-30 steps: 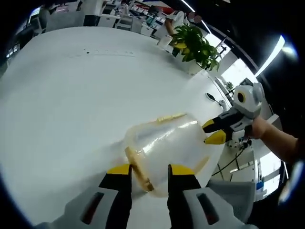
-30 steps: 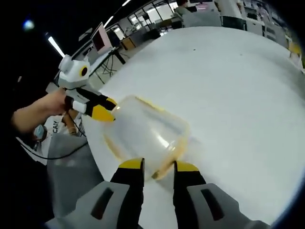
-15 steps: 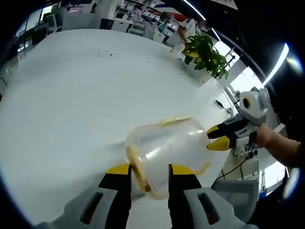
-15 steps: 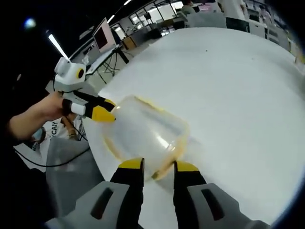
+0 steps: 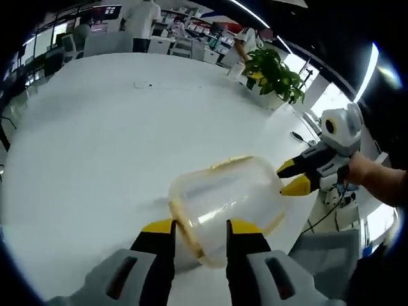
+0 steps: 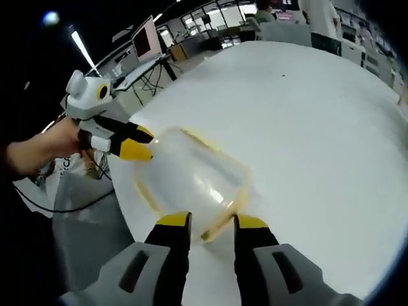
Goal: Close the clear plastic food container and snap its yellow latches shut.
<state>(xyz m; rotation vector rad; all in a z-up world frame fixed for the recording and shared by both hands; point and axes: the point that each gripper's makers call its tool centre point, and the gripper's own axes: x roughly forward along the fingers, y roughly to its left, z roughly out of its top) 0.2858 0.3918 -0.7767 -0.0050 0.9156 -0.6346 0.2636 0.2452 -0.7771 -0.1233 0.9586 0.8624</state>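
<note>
Left gripper view: clear plastic food container (image 5: 226, 204) is seen on white desk (image 5: 95, 140), its yellow latch (image 5: 185, 226) pinched between left hand-held gripper (image 5: 199, 227) jaws; right hand-held gripper (image 6: 204, 223) likewise clamped on opposite edge.

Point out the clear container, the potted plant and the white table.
clear container (image 5: 223, 197): left gripper view, on its see-through wall.
potted plant (image 5: 274, 76): left gripper view, on its green leaves.
white table (image 5: 115, 134): left gripper view, on bare tabletop.
</note>
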